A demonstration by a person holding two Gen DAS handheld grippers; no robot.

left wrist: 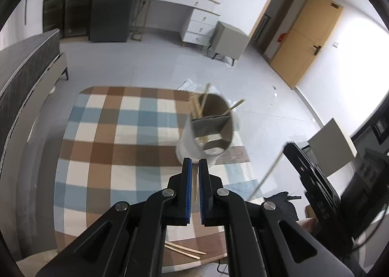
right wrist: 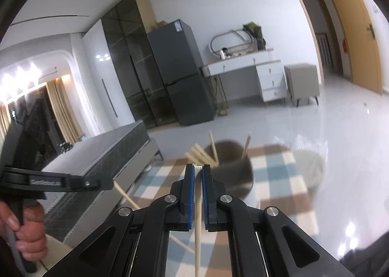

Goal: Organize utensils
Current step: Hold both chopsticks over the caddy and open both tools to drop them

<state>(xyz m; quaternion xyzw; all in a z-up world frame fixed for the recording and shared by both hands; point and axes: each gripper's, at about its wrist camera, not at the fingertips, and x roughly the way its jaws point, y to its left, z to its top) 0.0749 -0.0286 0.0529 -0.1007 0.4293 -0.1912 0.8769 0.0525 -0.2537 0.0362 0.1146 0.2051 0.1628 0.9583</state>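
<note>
Each gripper pinched one chopstick: the left gripper [left wrist: 195,164] and the right gripper [right wrist: 198,170] were both nearly closed on theirs. The divided holder [left wrist: 209,131] stood on the checked tablecloth [left wrist: 109,143], several chopsticks inside. Only the left view showed two loose chopsticks [left wrist: 184,250] at the near edge.

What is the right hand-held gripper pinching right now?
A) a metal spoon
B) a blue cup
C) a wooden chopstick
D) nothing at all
C: in the right wrist view the right hand-held gripper has its blue pads closed on a pale wooden chopstick that runs down between them.
</note>
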